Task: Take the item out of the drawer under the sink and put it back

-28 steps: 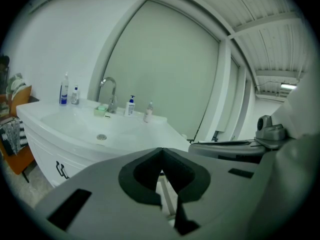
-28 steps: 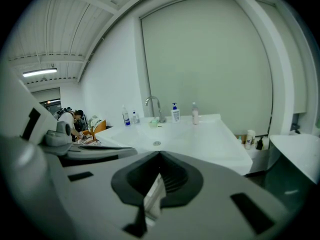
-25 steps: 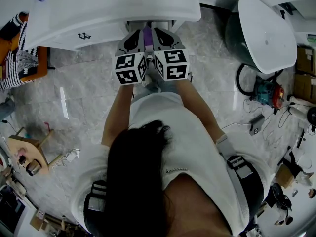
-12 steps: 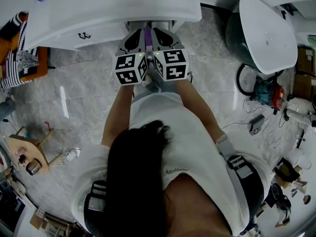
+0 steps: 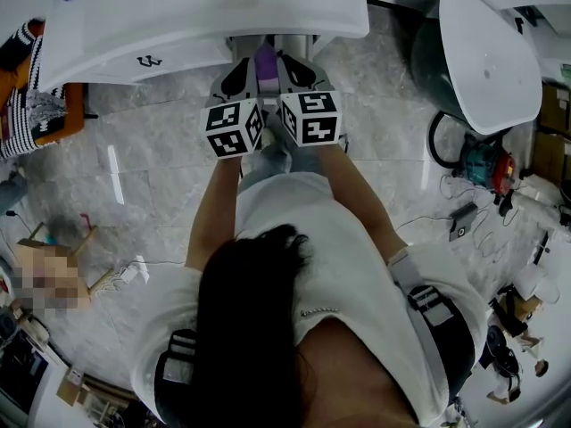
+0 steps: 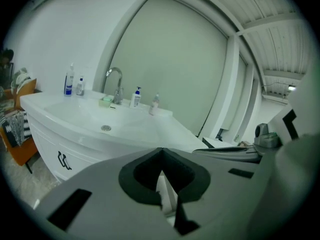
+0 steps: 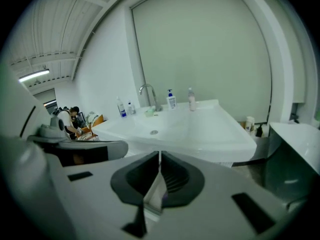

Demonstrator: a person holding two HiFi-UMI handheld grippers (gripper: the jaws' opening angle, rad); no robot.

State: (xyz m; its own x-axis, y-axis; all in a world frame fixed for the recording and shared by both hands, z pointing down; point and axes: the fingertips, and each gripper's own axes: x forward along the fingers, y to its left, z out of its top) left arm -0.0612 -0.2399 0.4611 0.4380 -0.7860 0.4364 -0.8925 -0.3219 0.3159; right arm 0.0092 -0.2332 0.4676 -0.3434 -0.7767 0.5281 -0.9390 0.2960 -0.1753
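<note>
I stand before the white sink vanity (image 5: 205,20). Both grippers are side by side, pointing at the gap under the basin's rim. The left gripper (image 5: 241,65) has its jaws shut, tips meeting in the left gripper view (image 6: 161,150). The right gripper (image 5: 290,62) is shut too, its tips touching in the right gripper view (image 7: 160,153). Between the two grippers a purple item (image 5: 265,61) shows at the drawer (image 5: 268,41) under the sink. A white and purple bit (image 7: 162,196) shows below the right jaws. I cannot tell if either gripper holds it.
A black handle (image 5: 150,62) sits on the vanity front at the left. A faucet (image 6: 116,81) and several bottles (image 6: 69,81) stand on the counter. A white bathtub (image 5: 486,52) is at the right, an orange chair (image 5: 45,105) at the left, and tools and cables (image 5: 477,168) lie on the floor.
Both grippers have sunk a little in front of the vanity, still side by side and shut. A bit more of the purple item shows between them.
</note>
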